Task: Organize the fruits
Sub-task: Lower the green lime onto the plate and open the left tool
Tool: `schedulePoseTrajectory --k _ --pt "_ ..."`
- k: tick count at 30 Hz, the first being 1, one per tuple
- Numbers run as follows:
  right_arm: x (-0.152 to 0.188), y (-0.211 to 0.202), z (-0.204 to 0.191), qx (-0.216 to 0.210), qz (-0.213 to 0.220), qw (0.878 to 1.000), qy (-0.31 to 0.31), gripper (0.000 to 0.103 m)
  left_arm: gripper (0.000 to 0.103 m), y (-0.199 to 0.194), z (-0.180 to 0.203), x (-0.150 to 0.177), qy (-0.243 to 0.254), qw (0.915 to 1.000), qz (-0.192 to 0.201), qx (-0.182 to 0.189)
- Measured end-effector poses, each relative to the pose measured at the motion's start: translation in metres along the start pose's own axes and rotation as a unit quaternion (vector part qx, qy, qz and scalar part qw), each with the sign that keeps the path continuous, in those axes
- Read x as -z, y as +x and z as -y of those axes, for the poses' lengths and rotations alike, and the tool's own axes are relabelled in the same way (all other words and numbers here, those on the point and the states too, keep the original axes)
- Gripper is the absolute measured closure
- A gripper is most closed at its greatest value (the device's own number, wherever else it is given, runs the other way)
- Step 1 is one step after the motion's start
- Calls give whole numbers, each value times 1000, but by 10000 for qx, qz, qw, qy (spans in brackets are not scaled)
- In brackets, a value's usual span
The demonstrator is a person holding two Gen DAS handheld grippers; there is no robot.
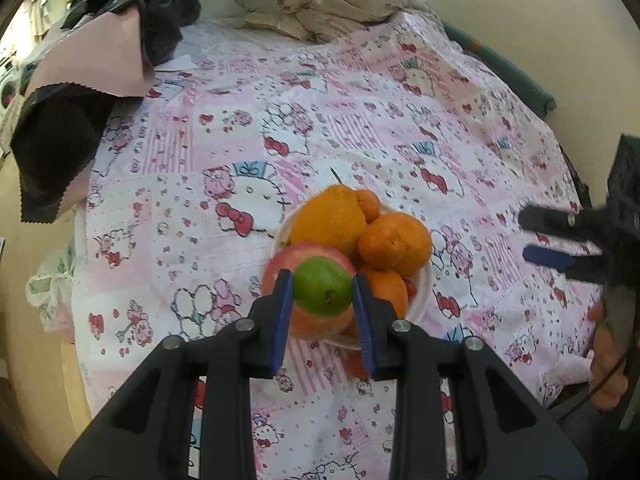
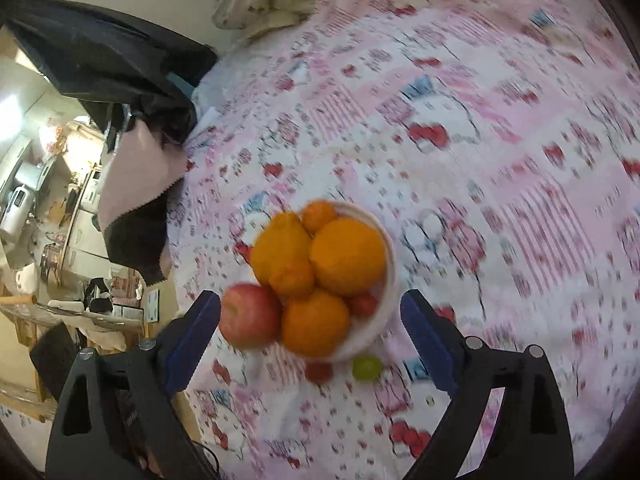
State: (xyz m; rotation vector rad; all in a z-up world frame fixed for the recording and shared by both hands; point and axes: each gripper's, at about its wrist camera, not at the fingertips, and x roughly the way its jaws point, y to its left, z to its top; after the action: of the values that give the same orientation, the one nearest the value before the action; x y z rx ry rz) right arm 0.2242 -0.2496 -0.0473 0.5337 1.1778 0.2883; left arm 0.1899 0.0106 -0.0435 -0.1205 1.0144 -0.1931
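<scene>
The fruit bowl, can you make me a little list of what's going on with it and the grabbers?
bowl: white bowl on the pink cartoon tablecloth
in bowl: oranges, largest, and a red apple at the rim
left gripper: shut on a green fruit, held over the bowl
right gripper: open, holding nothing
loose on cloth: small green fruit and small red fruit beside the bowl

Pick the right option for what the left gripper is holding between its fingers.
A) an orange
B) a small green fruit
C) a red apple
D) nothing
B: in the left wrist view, the left gripper has its blue fingers closed on a small green fruit, held above the red apple at the bowl.
</scene>
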Motion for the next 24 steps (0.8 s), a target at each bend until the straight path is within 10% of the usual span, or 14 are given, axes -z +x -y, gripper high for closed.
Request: schedulePoseTrajectory --k 21,24 --pt "-3 -2 40 -806 -63 9931 851 9 75 99 25 -62 -266 9934 -1114 18" --pt "-4 -2 40 -832 -63 9928 864 9 54 101 28 -61 -189 9929 -1150 -237"
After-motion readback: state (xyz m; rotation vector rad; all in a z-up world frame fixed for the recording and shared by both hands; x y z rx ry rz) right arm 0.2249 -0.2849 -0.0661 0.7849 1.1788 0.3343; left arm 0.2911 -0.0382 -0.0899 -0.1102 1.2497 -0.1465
